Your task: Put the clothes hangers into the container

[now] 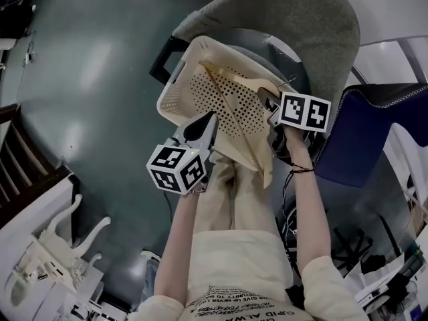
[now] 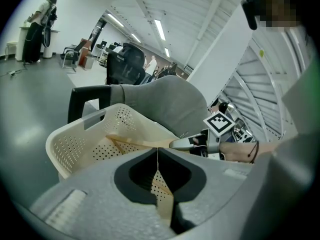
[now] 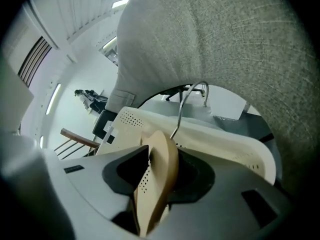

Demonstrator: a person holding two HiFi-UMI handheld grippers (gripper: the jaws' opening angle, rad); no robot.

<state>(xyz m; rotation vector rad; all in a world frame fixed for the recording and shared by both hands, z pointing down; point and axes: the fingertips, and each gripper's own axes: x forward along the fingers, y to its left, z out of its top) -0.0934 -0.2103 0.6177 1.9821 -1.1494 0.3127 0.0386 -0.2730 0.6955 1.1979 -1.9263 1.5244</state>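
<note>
Risks shoving the basket (image 1: 200,95) off the grey chair (image 1: 314,19) by bearing down through the hanger (image 3: 157,184), lying across the basket's inside with one end past the near rim. Risks dropping that hanger askew: left claw (image 2: 157,154) clamped on its thin bar, right claw (image 3: 159,151) parted around the broad wooden shoulder, gap showing beside one pad. Could snag the wire hook (image 3: 182,104) on the far rim. Cannot see the chair seat under the basket, much of the basket floor behind both claws, or the hanger's end past the left claw.
</note>
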